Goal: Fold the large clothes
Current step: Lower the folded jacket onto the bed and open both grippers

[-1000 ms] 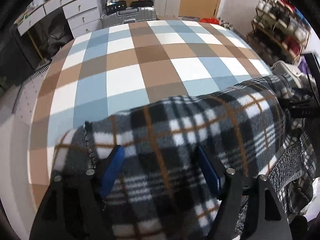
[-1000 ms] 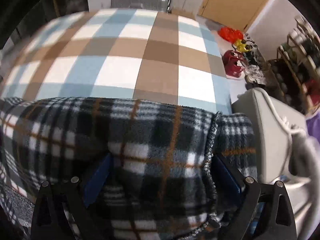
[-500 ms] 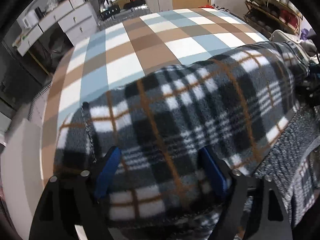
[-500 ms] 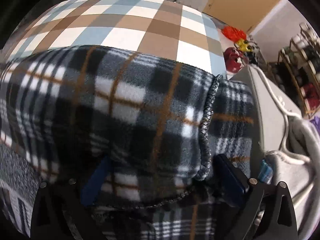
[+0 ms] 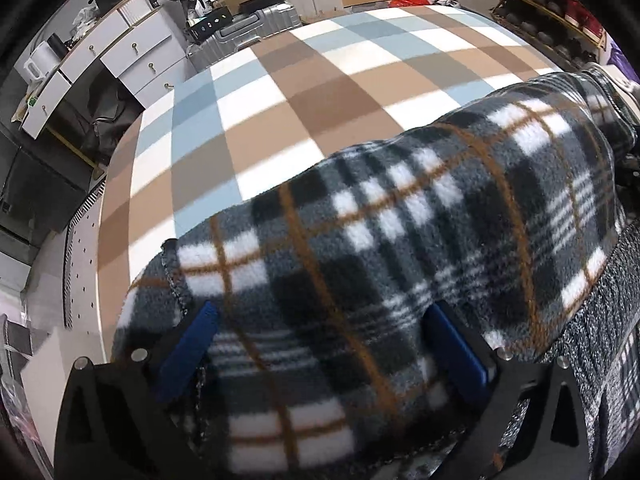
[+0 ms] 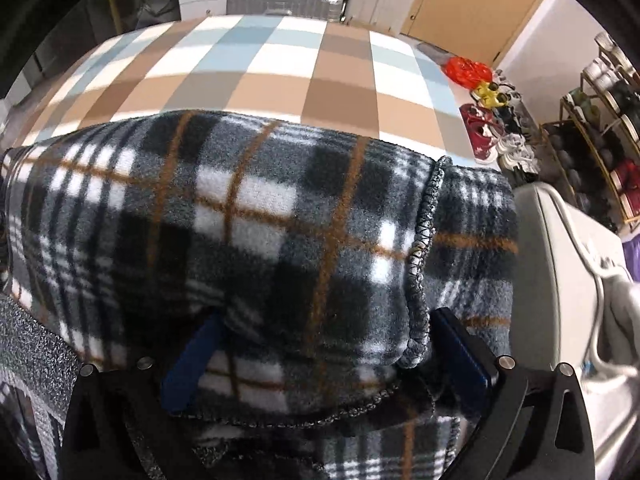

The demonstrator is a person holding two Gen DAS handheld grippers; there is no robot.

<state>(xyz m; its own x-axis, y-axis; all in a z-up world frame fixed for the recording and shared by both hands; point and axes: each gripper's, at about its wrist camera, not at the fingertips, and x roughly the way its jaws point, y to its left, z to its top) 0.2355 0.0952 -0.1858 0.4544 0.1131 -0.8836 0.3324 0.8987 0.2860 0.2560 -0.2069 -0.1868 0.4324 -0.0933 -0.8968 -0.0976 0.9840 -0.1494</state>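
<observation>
Left wrist view: left gripper point(image 5: 320, 344) jaws opening, fingers spread wide, plaid fleece garment point(image 5: 400, 240) bunched between them, lying at the near edge of the checked bed point(image 5: 280, 92).

Right wrist view: right gripper point(image 6: 320, 352) fingers spread, garment's stitched hem point(image 6: 420, 256) between them; pad contact cannot be told.

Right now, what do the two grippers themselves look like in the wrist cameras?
Both look alike. The left gripper has two black angular fingers with triangular cut-outs, round silver screw heads on top and flat blue pads on the inner faces. The right gripper shows the same black fingers, silver screws and blue pads. No cables, markings or sleeves are visible.
</observation>
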